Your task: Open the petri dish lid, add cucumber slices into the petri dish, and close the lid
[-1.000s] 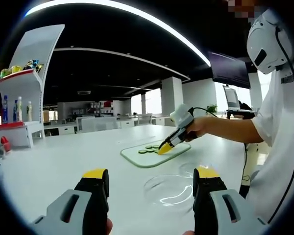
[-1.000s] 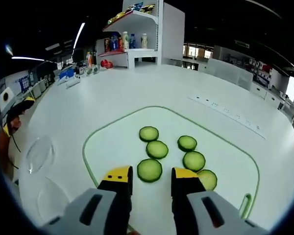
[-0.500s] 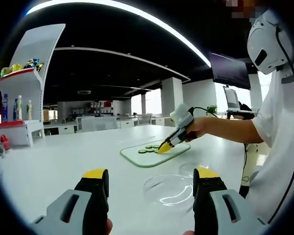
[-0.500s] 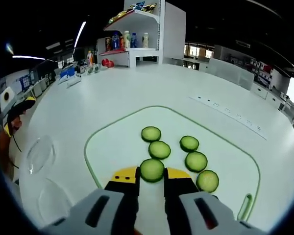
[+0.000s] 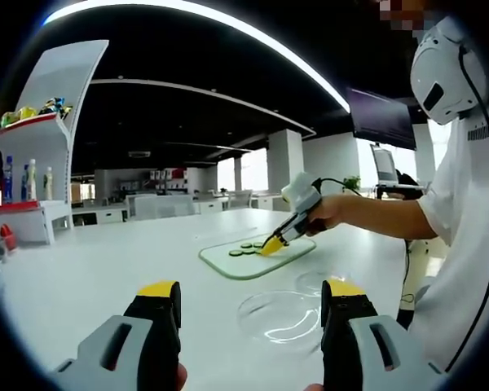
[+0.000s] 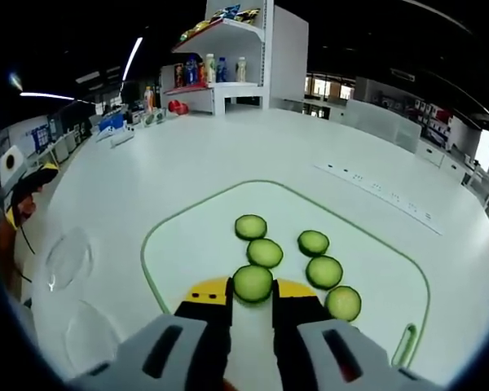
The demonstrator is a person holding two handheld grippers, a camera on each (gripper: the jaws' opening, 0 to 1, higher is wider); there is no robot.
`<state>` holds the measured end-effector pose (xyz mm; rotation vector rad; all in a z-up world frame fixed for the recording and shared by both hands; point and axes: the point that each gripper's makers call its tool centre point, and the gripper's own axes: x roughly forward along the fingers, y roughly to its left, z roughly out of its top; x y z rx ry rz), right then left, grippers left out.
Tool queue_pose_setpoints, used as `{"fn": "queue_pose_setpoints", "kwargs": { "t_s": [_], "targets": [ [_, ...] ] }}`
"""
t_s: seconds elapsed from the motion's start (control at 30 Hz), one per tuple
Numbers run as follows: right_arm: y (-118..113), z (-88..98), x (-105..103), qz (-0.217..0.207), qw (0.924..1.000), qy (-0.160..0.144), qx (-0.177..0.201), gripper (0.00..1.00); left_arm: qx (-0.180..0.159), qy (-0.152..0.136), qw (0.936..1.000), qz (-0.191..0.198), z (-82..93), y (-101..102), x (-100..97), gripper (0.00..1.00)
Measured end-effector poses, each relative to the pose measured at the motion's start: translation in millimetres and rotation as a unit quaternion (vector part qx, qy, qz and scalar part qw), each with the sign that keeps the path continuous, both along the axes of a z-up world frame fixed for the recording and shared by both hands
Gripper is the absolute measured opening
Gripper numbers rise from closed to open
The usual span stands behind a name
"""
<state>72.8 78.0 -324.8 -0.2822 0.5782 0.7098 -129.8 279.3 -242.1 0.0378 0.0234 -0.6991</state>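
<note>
Green round cucumber slice (image 6: 253, 283) pinched by right hand-held gripper (image 6: 252, 295) over white board (image 6: 187, 244); left hand-held gripper (image 5: 251, 295) spread, glassy petri dish (image 5: 281, 315) beyond

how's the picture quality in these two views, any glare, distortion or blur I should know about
Left gripper view: strong fisheye bending of the ceiling light strip; bright glints on the clear petri dish; windows blown out behind.
Right gripper view: even lighting, cucumber slices sharp on the cutting board, faint shadows, table edges curved by the lens.
</note>
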Motion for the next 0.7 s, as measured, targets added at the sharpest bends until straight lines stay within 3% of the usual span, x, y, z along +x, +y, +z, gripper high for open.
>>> {"fn": "queue_pose_setpoints", "kwargs": {
  "t_s": [0.7],
  "targets": [
    [-3.6, 27.1, -9.7, 0.008, 0.9997, -0.021, 0.010, 0.19, 0.003, -0.002, 1.0000, -0.009, 0.5, -5.7, -2.8, 0.70]
  ]
}}
